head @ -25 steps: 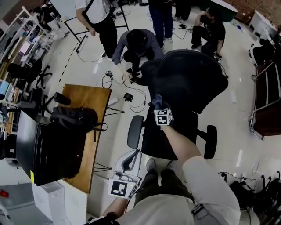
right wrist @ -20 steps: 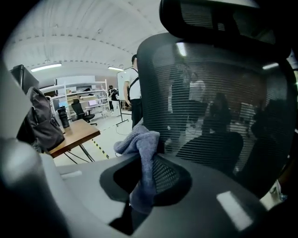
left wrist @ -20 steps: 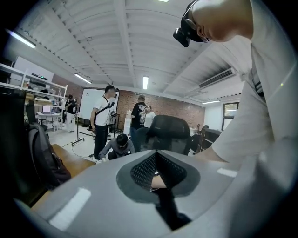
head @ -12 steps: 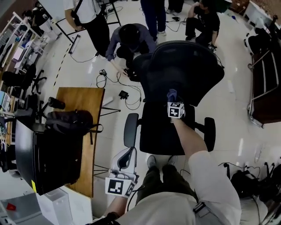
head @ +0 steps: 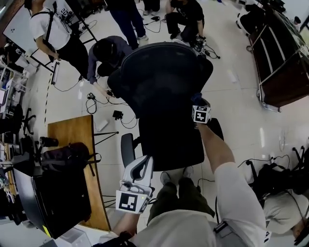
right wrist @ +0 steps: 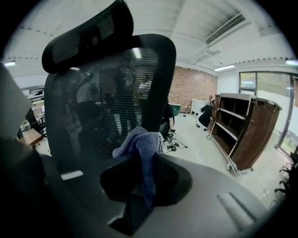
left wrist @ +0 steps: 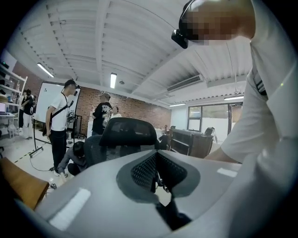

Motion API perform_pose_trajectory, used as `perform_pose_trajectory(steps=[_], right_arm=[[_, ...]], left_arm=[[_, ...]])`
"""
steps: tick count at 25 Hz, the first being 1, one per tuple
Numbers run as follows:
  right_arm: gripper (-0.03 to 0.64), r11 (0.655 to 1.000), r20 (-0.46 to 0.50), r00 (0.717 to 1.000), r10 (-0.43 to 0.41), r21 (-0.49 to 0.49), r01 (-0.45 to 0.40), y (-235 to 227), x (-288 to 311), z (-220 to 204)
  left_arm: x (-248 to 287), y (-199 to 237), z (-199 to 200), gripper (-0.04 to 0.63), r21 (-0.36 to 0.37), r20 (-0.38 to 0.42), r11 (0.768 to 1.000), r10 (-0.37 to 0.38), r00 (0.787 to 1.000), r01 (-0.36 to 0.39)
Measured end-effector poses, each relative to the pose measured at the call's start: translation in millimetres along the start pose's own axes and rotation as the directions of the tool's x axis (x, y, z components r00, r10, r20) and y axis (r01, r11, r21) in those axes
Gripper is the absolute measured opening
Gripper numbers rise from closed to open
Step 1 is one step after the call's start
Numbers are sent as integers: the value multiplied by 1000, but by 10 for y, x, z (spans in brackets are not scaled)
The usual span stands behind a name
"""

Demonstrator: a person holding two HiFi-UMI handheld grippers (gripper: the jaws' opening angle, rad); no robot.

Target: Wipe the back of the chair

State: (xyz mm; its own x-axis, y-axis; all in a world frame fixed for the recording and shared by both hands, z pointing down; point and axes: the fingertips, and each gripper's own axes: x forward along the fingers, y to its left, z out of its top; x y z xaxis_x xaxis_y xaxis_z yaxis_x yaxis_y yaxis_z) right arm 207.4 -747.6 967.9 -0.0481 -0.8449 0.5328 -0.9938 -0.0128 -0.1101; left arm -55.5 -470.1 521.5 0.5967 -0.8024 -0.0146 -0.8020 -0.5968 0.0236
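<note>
Right tool (right wrist: 143, 179) is clenched on the cloth (right wrist: 137, 139), with the chair back (right wrist: 102, 93) just ahead of it. Best to press the cloth flat and sweep in overlapping passes. Left tool (left wrist: 154, 176) is clenched on nothing and could steady the chair.

One black mesh office chair (head: 164, 82). One blue cloth (right wrist: 139, 144). Two grippers: the left gripper (head: 144, 164) and the right gripper (head: 199, 100). One brown wooden worktop (head: 67, 132) carries one black backpack (head: 65, 157). One dark wooden shelf trolley (head: 282, 58). Four people are beyond the chair. Two stand: the person in a white shirt (head: 46, 29) and the person in dark trousers (head: 126, 17). Two crouch: the person in grey (head: 108, 53) and the person in black (head: 186, 14).
</note>
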Motion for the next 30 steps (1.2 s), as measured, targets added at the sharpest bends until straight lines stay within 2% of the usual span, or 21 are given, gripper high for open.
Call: perform_pose_trajectory(steps=[2, 5, 7, 9, 12, 13, 15, 16, 17, 18, 20, 21, 23, 26, 28, 30], right_arm=[[49, 999, 6, 999, 34, 23, -35, 295, 27, 5], [49, 983, 8, 983, 184, -16, -184, 1214, -36, -90], [49, 953, -12, 954, 300, -49, -301, 1950, -18, -278], [49, 926, -64, 928, 368, -70, -372, 2566, 142, -639], [49, 896, -137, 901, 412, -118, -428, 3170, 470, -1140], [49, 888, -152, 893, 423, -126, -442, 3310, 551, -1254], [49, 883, -172, 887, 428, -127, -451, 3490, 694, -1426], [49, 886, -174, 889, 424, -123, -447, 3535, 763, -1482], [49, 889, -169, 892, 419, -121, -441, 3552, 815, -1510], [49, 893, -161, 896, 414, -120, -434, 3536, 843, -1519], [49, 906, -148, 908, 392, -111, -409, 3358, 852, -1501], [49, 919, -147, 918, 368, -95, -383, 3162, 847, -1486], [49, 955, -149, 948, 283, -46, -292, 2531, 870, -1454], [49, 990, -113, 984, 135, 48, -130, 1303, 968, -1388], [49, 997, -146, 989, 37, 70, -27, 510, 999, -1469], [52, 999, -203, 979, -24, 27, 30, -23, 982, -1634]], left_arm=[[37, 130, 3, 78, -22, -25, 999, 25, 999, -25], [-164, 344, -112, 78, -43, -108, 994, 98, 989, -103], [-258, 477, -67, 78, -37, -57, 987, 155, 986, -158], [-370, 584, -101, 78, -18, -27, 980, 197, 980, -198], [-559, 694, -295, 78, 5, -28, 964, 266, 964, -266], [-646, 721, -420, 78, 4, -66, 957, 290, 955, -290], [-861, 770, -766, 78, -4, -204, 944, 321, 925, -329], [-922, 816, -852, 78, -5, -212, 939, 334, 918, -343], [-935, 870, -854, 78, -4, -165, 936, 347, 923, -352], [-938, 899, -861, 78, -2, -126, 935, 351, 928, -354], [-928, 866, -930, 78, -2, -143, 942, 332, 932, -336], [-864, 835, -870, 78, -7, -124, 946, 319, 939, -323], [-665, 753, -687, 78, -17, -66, 960, 279, 958, -281], [-430, 571, -627, 78, -16, -39, 979, 204, 978, -204], [-305, 461, -693, 78, -15, -20, 987, 158, 987, -158], [-170, 359, -821, 78, -14, -14, 993, 118, 993, -118]])
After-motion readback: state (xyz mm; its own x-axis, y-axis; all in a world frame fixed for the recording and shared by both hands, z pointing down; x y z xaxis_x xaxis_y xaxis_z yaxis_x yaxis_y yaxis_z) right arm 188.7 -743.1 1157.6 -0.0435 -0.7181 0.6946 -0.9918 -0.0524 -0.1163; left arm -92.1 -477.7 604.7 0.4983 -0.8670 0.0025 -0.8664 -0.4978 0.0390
